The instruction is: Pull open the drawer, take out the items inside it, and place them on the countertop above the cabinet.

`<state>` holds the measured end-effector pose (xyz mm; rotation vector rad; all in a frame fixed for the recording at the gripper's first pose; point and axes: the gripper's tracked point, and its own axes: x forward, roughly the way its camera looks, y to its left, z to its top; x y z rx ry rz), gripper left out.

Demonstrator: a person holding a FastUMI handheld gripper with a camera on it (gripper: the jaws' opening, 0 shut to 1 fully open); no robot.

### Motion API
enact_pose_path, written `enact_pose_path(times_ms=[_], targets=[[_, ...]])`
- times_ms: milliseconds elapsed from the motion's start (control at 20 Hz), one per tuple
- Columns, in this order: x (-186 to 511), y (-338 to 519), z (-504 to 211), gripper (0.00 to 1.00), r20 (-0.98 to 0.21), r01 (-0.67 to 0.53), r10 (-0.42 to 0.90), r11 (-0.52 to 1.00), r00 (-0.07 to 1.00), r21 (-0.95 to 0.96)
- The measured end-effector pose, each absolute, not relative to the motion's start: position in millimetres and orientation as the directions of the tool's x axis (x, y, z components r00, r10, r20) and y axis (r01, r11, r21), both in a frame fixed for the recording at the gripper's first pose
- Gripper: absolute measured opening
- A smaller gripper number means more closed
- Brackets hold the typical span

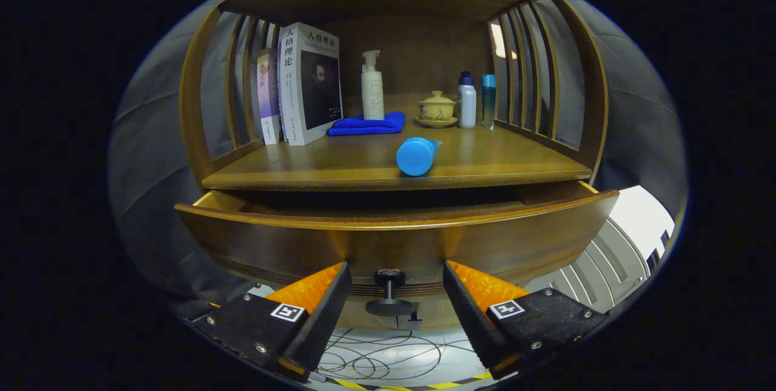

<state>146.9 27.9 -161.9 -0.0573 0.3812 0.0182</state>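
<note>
Nearest the lens, the gripper has its two fingers spread apart, one on each side of the single dark knob on the drawer, and neither finger is touching it; the knob sits between them, roughly level with the tips. That spread, with the knob centred in the gap, looks like the stance for gripping or letting go of the handle, though which of the two cannot be told. Just beyond the fingers the drawer front stands a little way out from the cabinet, so a dark slot shows behind its top edge; the inside is in shadow and I cannot tell what it holds, or how many items. Beyond and above that is the countertop, where the items are to go. One blue bottle lies on its side near the front edge, straight ahead of the fingers, perhaps already taken out. Farther back stand two books upright against the slatted side, one white pump bottle on one folded blue cloth, one lidded cup on a saucer, and two more small bottles side by side.
</note>
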Motion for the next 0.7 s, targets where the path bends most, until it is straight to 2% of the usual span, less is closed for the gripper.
enact_pose_path(times_ms=[400, 700], targets=[[183, 30, -162, 0.95, -0.381, -0.022, 0.002, 0.999, 0.925, -0.048], [185, 41, -155, 0.95, -0.381, -0.02, 0.015, 1.0, 0.925, -0.009]])
